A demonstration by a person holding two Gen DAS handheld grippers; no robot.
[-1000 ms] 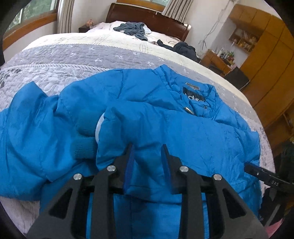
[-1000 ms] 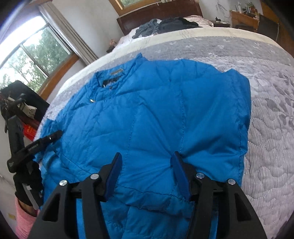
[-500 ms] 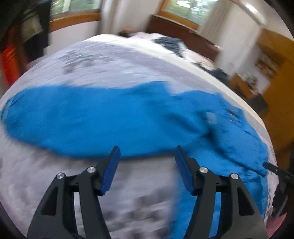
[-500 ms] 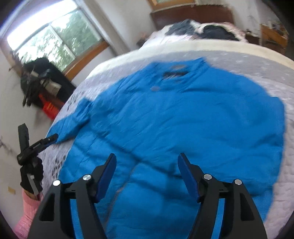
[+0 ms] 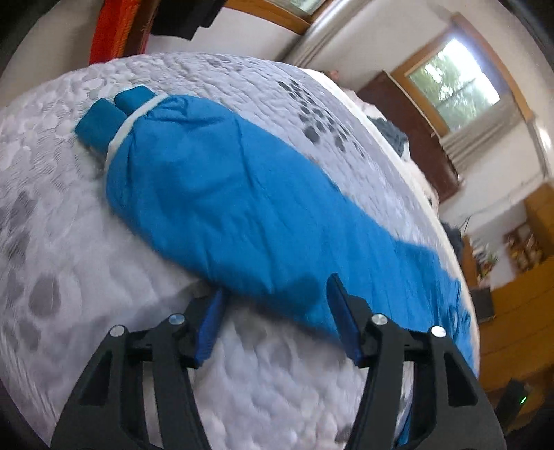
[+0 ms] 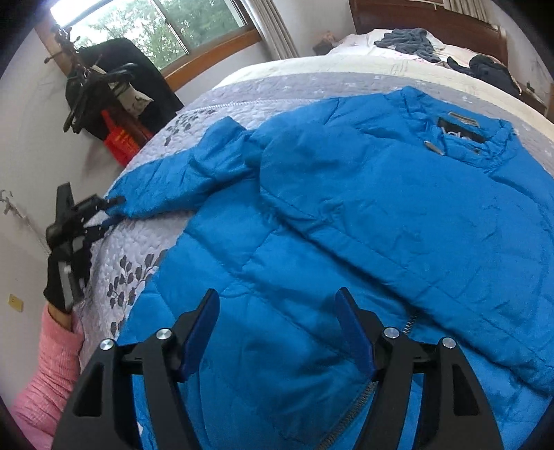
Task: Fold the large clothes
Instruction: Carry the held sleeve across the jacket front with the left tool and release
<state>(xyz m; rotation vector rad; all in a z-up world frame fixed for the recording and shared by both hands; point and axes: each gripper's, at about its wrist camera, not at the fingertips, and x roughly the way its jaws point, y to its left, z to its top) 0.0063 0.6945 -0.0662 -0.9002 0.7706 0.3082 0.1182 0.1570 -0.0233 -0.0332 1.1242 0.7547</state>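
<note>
A bright blue padded jacket (image 6: pixel 363 214) lies spread, front up, on the grey quilted bed (image 6: pixel 145 263), collar towards the headboard. Its left sleeve (image 5: pixel 221 194) stretches out over the quilt, and the knit cuff (image 5: pixel 104 121) is at the far end. My left gripper (image 5: pixel 277 294) is open, low over the quilt, with the sleeve's near edge between its fingers. From the right wrist view the left gripper (image 6: pixel 107 211) sits at the sleeve's edge, held by a gloved hand. My right gripper (image 6: pixel 277 297) hangs open above the jacket's lower front beside the zip (image 6: pixel 360 398).
Dark clothes (image 6: pixel 408 38) lie on the pillows by the wooden headboard (image 6: pixel 415 20). A rack with dark garments (image 6: pixel 114 79) and a red crate (image 6: pixel 121 142) stand left of the bed. Wooden cabinets (image 5: pixel 519 304) are on the far right. A pink sleeve (image 6: pixel 45 363) is at bottom left.
My left gripper left the jacket's front, opened wide and swung left to the outstretched sleeve. The right gripper stayed open and pulled back over the lower front.
</note>
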